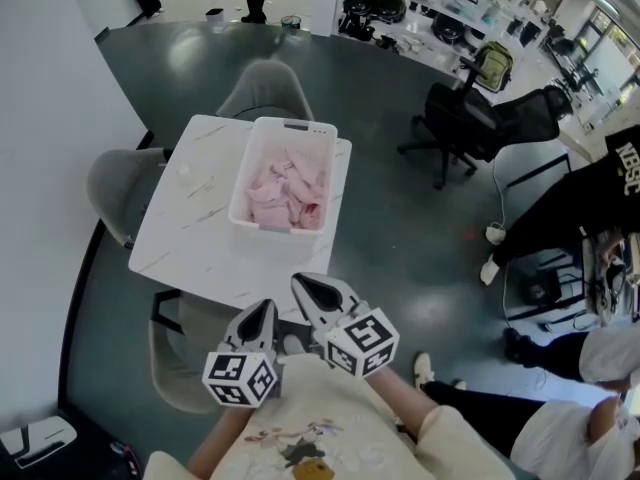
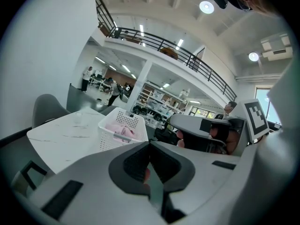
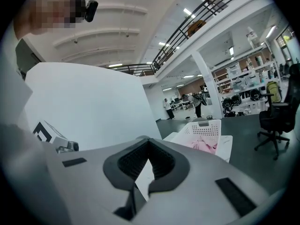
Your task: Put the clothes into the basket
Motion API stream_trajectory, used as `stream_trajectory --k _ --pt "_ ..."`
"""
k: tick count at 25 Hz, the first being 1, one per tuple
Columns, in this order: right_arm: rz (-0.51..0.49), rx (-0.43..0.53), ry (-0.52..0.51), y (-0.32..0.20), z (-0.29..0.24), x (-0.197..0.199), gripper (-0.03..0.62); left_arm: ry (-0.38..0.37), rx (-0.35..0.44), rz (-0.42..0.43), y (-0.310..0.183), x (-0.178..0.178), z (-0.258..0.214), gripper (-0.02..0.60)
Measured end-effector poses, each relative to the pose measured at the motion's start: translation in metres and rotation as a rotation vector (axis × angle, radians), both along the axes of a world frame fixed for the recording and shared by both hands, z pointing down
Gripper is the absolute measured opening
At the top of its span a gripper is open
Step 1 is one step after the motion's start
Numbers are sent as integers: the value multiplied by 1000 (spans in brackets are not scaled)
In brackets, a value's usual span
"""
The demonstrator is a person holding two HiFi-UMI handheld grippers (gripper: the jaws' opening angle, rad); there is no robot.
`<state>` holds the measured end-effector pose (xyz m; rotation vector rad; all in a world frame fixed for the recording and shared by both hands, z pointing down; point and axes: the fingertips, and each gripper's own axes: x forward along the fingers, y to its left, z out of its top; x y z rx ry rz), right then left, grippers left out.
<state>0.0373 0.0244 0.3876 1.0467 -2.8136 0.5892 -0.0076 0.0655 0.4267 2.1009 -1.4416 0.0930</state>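
At twelve o'clock from your grippers, on the white marble-patterned table [image 1: 190,223], stands the white perforated plastic basket [image 1: 243,173], with the crumpled pink clothes [image 1: 285,193] lying inside it. You hold your left gripper [image 1: 268,306] and right gripper [image 1: 300,282] side by side at the table's six o'clock edge, close to your chest. Each pair of fingers [image 2: 136,165] [image 3: 161,162] is pressed together with nothing between. Grey shell chairs [image 1: 262,90] sit at the table's twelve and nine o'clock.

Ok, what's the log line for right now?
basket: on table | clothes: pink, inside basket | left gripper: shut, empty | right gripper: shut, empty
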Motion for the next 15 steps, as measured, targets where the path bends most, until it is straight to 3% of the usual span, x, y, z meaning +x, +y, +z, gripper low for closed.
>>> stream_trajectory --k 15 --pt "10 7 28 1 4 6 8 2 13 25 -1 10 -2 9"
